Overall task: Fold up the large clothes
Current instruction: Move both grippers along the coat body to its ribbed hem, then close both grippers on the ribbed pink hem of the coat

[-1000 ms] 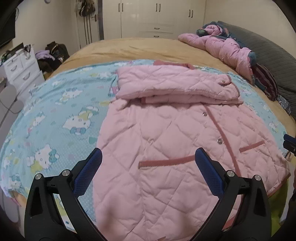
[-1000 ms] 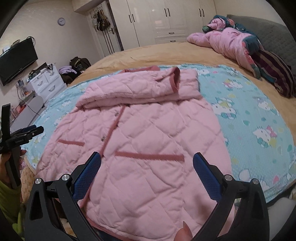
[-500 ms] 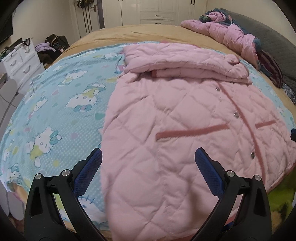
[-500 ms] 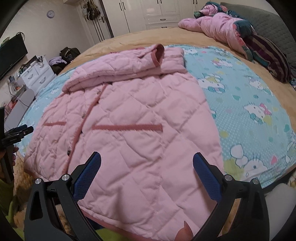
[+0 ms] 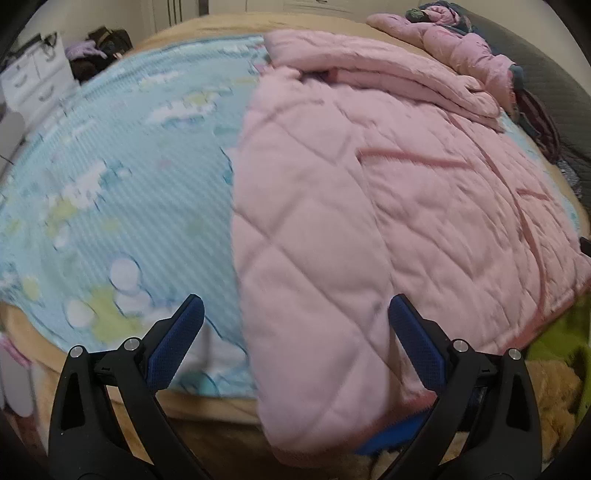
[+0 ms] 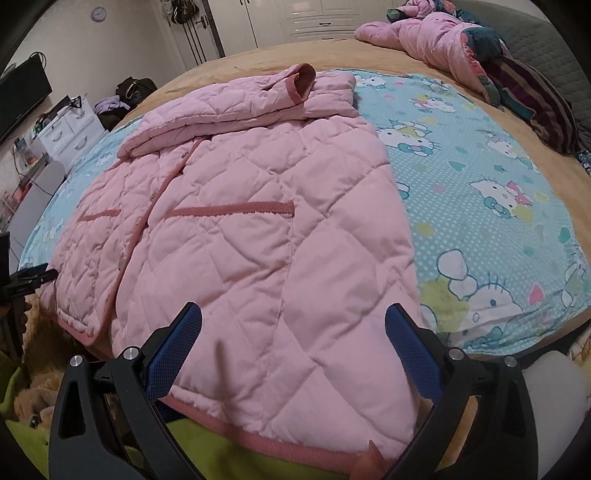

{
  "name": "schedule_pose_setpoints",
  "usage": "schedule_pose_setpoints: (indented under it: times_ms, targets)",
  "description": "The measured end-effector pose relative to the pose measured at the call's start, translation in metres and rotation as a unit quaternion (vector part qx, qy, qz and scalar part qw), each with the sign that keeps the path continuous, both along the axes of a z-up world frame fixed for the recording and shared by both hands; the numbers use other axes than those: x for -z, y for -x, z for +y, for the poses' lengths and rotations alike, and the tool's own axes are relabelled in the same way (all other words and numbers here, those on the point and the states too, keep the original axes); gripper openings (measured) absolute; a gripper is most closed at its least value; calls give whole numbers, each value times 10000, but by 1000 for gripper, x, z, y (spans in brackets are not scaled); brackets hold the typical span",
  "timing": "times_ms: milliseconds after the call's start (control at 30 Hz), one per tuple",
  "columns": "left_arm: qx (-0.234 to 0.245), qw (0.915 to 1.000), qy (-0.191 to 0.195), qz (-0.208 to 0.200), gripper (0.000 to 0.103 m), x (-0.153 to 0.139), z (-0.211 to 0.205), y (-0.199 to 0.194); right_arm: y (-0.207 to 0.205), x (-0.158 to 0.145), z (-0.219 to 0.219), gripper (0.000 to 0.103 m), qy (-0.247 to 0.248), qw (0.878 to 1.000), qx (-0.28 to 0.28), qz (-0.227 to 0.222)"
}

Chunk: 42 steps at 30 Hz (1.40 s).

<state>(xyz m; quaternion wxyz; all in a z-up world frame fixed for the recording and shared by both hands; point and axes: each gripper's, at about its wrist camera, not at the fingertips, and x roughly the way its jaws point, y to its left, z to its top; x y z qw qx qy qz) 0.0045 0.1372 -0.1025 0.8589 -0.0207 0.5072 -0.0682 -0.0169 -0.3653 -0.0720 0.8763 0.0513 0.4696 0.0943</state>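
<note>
A pink quilted jacket (image 5: 388, 206) (image 6: 236, 236) lies flat on the bed, front up, its sleeves folded across the top. Its hem hangs a little over the near edge of the bed. My left gripper (image 5: 295, 325) is open, low over the jacket's left hem corner, the cloth lying between its blue pads (image 5: 413, 339). My right gripper (image 6: 293, 332) is open over the right hem corner, its pads (image 6: 173, 347) on either side of the quilted cloth. The left view is motion-blurred.
A light blue cartoon-cat blanket (image 6: 480, 177) (image 5: 110, 177) covers the tan bed (image 6: 258, 55). Another pink jacket (image 6: 417, 33) and striped clothing (image 6: 532, 99) lie at the far right. A white dresser (image 6: 70, 129) and a TV (image 6: 22, 96) stand at left. The other gripper (image 6: 22, 280) shows at far left.
Both grippers have come down and forward toward the jacket's near hem, so the jacket now fills more of each view. Both stay open.
</note>
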Motion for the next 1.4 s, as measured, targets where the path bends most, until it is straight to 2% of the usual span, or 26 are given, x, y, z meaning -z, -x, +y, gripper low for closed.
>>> schedule_pose_setpoints:
  times_ms: [233, 400, 567, 700, 733, 767, 933, 1000, 1100, 1200, 1400]
  targets:
    - [171, 9992, 326, 123, 94, 8, -4, 9, 12, -7, -13, 99, -83, 9999, 68, -1]
    - [212, 9992, 323, 126, 94, 10, -7, 8, 16, 3, -26, 99, -173, 9995, 115, 253]
    - [194, 9989, 379, 188, 94, 14, -7, 7, 12, 23, -34, 99, -590, 9960, 0, 674]
    - [177, 9988, 416, 205, 94, 15, -6, 5, 11, 31, -39, 98, -963, 9923, 2, 773]
    - [173, 9987, 425, 209, 94, 15, -6, 5, 11, 30, -40, 94, -997, 9923, -20, 740]
    - [168, 9987, 433, 210, 94, 15, -6, 5, 12, 28, -39, 79, -1036, 9920, -82, 715]
    - [177, 9986, 458, 215, 94, 16, -4, 4, 16, 23, -36, 65, -824, 9939, -186, 714]
    - [183, 9985, 486, 200, 94, 16, -3, 5, 18, 22, -36, 55, -752, 9946, -210, 690]
    - [155, 9982, 544, 174, 91, 16, -2, 6, 22, 11, -39, 34, -1026, 9938, -249, 360]
    - [65, 9984, 567, 56, 74, 11, 1, 9, 23, -5, -41, 29, -1335, 9907, -255, 3]
    - [120, 9979, 635, -25, 53, 2, -1, 15, 16, -43, -45, 27, -1912, 9790, -264, -653]
